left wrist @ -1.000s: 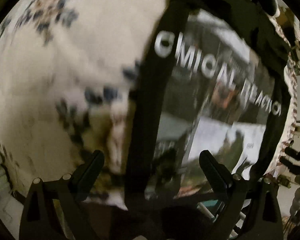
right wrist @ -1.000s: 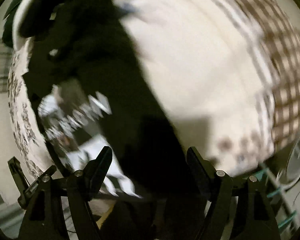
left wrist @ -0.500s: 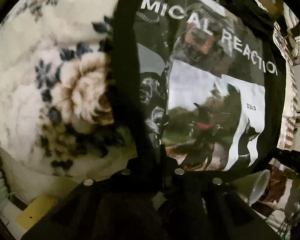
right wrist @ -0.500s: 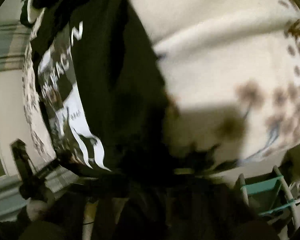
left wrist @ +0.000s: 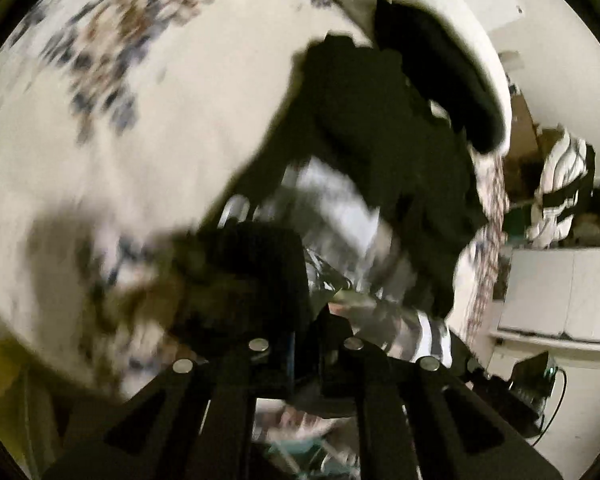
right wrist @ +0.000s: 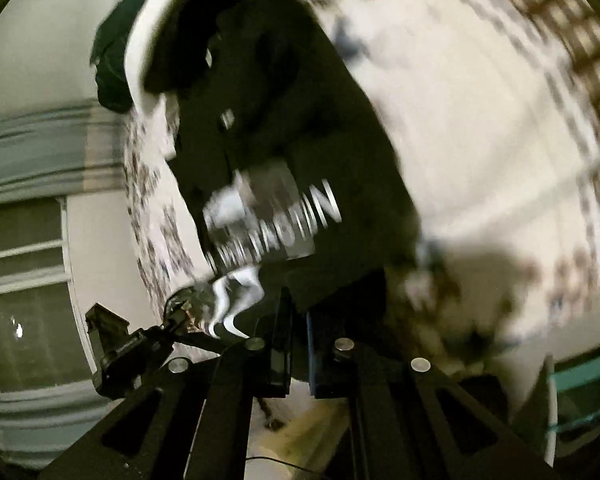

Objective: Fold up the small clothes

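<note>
While both views blur, the left tongs [left wrist: 305,344] pinch the near hem of a black printed T-shirt [left wrist: 384,128], which drapes toward one o'clock over a cream floral blanket [left wrist: 148,128]. The right tongs [right wrist: 298,344] pinch the same T-shirt [right wrist: 300,140], its white lettering showing at eleven o'clock. A white basket [left wrist: 464,36] sits beyond.

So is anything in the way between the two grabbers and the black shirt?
No, nothing is. The left gripper and the right gripper are both shut right on the near edge of the black T-shirt, which trails over the flowery bedspread. The pictures are blurry, though.
</note>
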A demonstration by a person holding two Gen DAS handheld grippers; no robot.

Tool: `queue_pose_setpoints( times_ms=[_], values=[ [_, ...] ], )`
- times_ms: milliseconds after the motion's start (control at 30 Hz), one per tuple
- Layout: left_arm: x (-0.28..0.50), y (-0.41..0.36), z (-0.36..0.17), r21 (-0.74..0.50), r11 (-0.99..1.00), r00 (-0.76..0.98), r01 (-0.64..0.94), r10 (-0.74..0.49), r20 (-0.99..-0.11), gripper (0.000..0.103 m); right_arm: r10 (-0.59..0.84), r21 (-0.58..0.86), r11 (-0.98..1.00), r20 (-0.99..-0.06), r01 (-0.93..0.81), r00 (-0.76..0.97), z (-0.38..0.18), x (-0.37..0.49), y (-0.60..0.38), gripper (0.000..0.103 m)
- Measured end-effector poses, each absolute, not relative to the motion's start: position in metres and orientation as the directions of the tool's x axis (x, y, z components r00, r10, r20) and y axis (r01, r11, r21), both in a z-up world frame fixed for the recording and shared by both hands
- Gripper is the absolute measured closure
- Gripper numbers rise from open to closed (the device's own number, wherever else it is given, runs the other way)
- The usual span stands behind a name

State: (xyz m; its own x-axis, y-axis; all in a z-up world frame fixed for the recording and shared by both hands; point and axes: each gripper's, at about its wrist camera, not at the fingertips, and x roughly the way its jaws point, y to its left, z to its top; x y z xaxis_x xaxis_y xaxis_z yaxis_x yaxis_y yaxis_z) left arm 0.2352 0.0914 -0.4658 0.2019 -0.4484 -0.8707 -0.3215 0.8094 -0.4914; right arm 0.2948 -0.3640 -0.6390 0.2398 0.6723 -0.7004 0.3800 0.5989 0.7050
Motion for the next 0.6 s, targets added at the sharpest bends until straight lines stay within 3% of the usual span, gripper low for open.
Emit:
queue_pose_setpoints(
  times_ms=[200, 300, 333, 367, 400, 433, 600],
  values=[
    [0.291, 0.06, -0.522, -0.377, 0.907, 0.143, -0.19, -0.354, -0.924, 0.094, 0.541, 0.575, 0.717, -0.815, 0.393, 0.206, -0.683, 0.374, -0.353, 0.097],
    [0.285, 0.066, -0.528, -0.453, 0.87, 0.107, -0.196, -0.44, -0.891, 0.085, 0.555, 0.568, 0.702, -0.814, 0.43, 0.17, -0.698, 0.376, -0.351, 0.092],
    [0.275, 0.073, -0.525, -0.504, 0.837, 0.108, -0.211, -0.493, -0.863, 0.071, 0.572, 0.588, 0.681, -0.799, 0.435, 0.185, -0.694, 0.368, -0.353, 0.087],
    [0.266, 0.079, -0.521, -0.537, 0.814, 0.114, -0.219, -0.526, -0.843, 0.059, 0.576, 0.596, 0.675, -0.794, 0.435, 0.195, -0.69, 0.359, -0.354, 0.065],
    [0.257, 0.086, -0.52, -0.564, 0.793, 0.12, -0.23, -0.552, -0.825, 0.053, 0.575, 0.6, 0.671, -0.792, 0.434, 0.205, -0.687, 0.352, -0.355, 0.042],
    [0.245, 0.093, -0.52, -0.58, 0.777, 0.127, -0.244, -0.568, -0.813, 0.048, 0.576, 0.605, 0.667, -0.789, 0.435, 0.213, -0.682, 0.337, -0.357, 0.035],
    [0.217, 0.098, -0.533, -0.574, 0.778, 0.113, -0.256, -0.566, -0.817, 0.046, 0.599, 0.575, 0.662, -0.791, 0.48, 0.122, -0.709, 0.284, -0.34, 0.031]
  ],
)
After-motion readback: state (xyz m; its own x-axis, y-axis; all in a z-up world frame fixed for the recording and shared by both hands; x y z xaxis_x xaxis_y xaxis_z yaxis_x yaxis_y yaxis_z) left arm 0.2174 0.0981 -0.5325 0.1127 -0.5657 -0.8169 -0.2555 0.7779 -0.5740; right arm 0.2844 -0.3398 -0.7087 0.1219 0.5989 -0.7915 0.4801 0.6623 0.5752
